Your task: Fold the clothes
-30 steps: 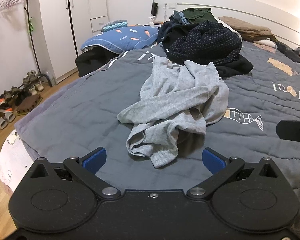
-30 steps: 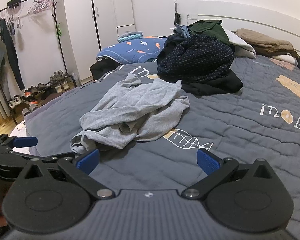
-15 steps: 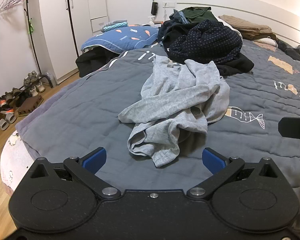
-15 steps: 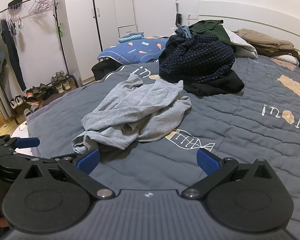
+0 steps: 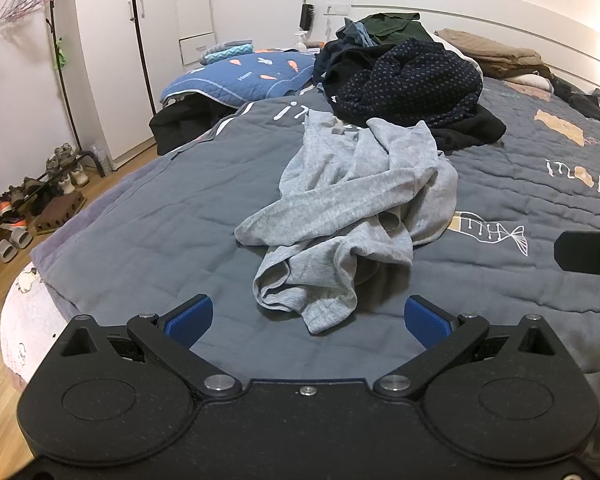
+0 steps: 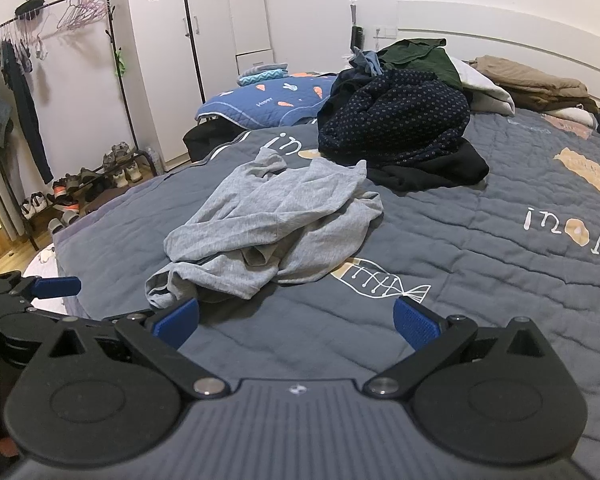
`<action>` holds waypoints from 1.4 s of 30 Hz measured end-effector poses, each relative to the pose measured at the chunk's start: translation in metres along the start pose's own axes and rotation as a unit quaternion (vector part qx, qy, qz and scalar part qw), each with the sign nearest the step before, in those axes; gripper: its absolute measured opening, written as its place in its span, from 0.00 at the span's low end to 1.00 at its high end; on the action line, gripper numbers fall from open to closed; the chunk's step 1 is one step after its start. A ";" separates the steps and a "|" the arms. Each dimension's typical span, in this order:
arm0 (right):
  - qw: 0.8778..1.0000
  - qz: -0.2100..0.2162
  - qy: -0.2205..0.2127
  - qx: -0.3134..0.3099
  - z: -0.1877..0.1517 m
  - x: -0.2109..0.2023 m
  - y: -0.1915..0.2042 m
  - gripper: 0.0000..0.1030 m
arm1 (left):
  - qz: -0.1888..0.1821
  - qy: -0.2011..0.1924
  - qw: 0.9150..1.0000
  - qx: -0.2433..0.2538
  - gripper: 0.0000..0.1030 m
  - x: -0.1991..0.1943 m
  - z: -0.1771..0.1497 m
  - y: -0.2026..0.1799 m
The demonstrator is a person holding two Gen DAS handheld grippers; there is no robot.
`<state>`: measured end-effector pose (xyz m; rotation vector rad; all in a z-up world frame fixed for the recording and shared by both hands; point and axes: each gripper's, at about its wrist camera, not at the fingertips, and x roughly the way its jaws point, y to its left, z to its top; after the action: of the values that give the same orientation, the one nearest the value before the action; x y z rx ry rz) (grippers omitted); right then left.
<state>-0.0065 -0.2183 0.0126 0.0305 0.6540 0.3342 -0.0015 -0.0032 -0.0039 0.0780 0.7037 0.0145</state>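
**Grey top crumpled on the bed, both grippers wide**

Grey quilt (image 5: 148, 216) with fish drawings covers the bed; a white wardrobe (image 6: 220, 40), a clothes rail (image 6: 40, 12) and a shoe rack (image 6: 80, 192) stand along the wall past its left edge. A grey top (image 5: 352, 208) lies bunched mid-bed, its hem just ahead of the left gripper (image 5: 307, 318), whose jaws are spread wide and empty. The right gripper (image 6: 296, 318), equally wide, hovers near the top's lower right. Behind it sits a dark clothes pile (image 6: 400, 128).

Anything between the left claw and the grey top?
Nothing: only bare quilt lies between the open left claw and the crumpled grey top, seen in the left wrist view.
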 end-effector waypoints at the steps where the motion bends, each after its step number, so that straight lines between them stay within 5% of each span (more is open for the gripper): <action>1: 1.000 0.000 0.000 0.000 0.000 0.000 0.000 1.00 | 0.000 0.000 1.000 0.001 1.00 0.000 0.000 0.000; 28: 1.000 -0.001 0.000 0.000 0.002 -0.001 0.001 1.00 | -0.007 0.005 1.000 0.001 1.00 0.002 -0.001 0.000; 36: 1.000 0.007 0.005 0.006 -0.002 0.006 -0.001 1.00 | -0.043 0.007 0.997 -0.056 1.00 0.003 0.006 0.029; 42: 1.000 0.013 -0.002 -0.023 0.007 0.026 0.013 1.00 | -0.020 -0.023 0.998 -0.058 1.00 -0.003 0.013 0.048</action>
<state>0.0131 -0.1975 0.0048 -0.0034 0.6414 0.3744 0.0051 0.0441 0.0119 -0.0466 0.6561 0.0147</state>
